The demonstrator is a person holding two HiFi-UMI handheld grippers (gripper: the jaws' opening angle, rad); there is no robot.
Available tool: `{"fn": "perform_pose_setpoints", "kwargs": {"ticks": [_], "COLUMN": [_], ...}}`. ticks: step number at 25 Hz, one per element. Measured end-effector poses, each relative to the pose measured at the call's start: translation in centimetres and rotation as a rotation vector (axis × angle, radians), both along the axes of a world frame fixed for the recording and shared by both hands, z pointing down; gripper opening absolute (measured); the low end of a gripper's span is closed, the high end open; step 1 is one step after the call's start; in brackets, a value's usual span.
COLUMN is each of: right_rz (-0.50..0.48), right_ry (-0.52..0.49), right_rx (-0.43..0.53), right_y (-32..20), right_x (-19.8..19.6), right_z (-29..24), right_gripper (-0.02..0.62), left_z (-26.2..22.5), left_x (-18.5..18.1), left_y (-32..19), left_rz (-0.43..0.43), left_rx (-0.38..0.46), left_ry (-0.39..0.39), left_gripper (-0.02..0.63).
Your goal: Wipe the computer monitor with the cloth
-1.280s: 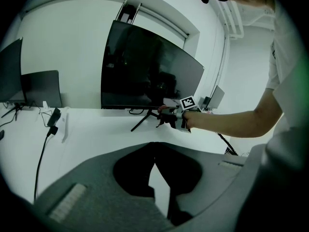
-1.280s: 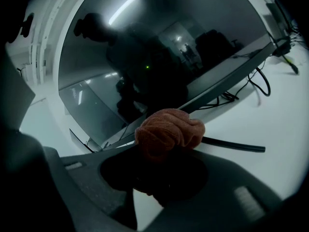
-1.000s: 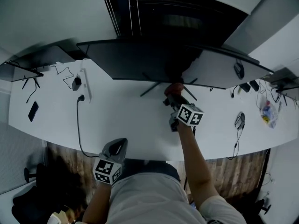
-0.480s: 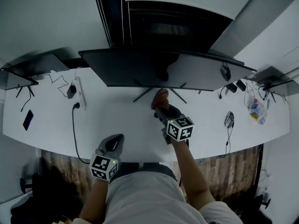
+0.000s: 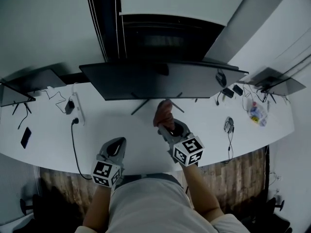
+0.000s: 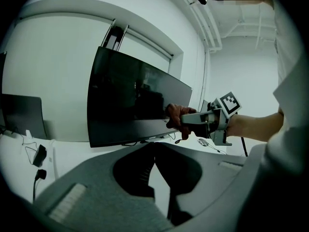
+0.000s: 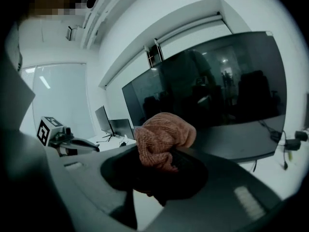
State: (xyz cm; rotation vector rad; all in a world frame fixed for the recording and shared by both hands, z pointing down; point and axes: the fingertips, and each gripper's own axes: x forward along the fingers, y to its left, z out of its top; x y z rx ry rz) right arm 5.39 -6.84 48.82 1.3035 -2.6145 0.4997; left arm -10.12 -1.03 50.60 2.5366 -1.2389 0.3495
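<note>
**Two hand-held grippers, one cloth, just below the monitor's lower edge**

At the far left of the white counter (image 5: pixel 121 123), near your 9 o'clock, a dark phone (image 5: pixel 25 137) lies flat. At 1 o'clock from it is a white power strip (image 5: pixel 77 108), and a black cable (image 5: pixel 73 140) runs from there toward the near edge.

Your left hand-held gripper (image 5: pixel 116 147) hovers over the near edge of the counter at about 7 o'clock. In its own view its tips meet, with nothing between them. It is well apart from the monitor.

The wide, dark monitor (image 5: pixel 160 79) stands at 12 o'clock. Its screen is black, and thin stand legs splay out on the counter beneath it.

Your right hand-held gripper (image 5: pixel 170 125) is clamped on the cloth (image 5: pixel 164 111), a bunched, rust-coloured knit that bulges out above the jaws in the right gripper view (image 7: pixel 161 139). From overhead, the cloth sits just below the monitor's lower edge, at 6 o'clock from the screen's middle and between the stand legs. In the left gripper view the cloth (image 6: pixel 175 115) overlaps the screen's lower right corner. You cannot tell from any view whether it touches the screen.

Farther right, near 3 o'clock, a small wired device (image 5: pixel 228 124) lies on the counter. Beyond it, toward 2 o'clock, is a clear bag (image 5: pixel 256 114).
</note>
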Motion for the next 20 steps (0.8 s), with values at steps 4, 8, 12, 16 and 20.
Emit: {"fn": "perform_pose_setpoints", "kwargs": {"ticks": [4, 8, 12, 16, 20], "right_rz": [0.012, 0.023, 0.056, 0.082, 0.096], "right_ry": [0.025, 0.058, 0.078, 0.106, 0.144], "right_rx": [0.064, 0.112, 0.145, 0.190, 0.230], "right_y": [1.7, 3.6, 5.3, 6.8, 8.4], "right_x": [0.9, 2.0, 3.3, 3.9, 4.1], "right_z": [-2.7, -3.8, -4.7, -5.8, -6.3], "right_gripper": [0.133, 0.133, 0.133, 0.133, 0.133], "left_z": [-1.4, -2.7, -3.8, -4.5, -5.1], "left_x": [0.4, 0.8, 1.6, 2.3, 3.1], "left_y": [-0.4, -0.5, -0.3, -0.1, 0.2], "left_rz": [0.027, 0.052, 0.097, 0.133, 0.166], "left_rx": [0.040, 0.080, 0.120, 0.148, 0.173], "left_ry": [0.008, 0.012, 0.017, 0.019, 0.028], "left_gripper": [0.009, 0.009, 0.009, 0.009, 0.009]}}
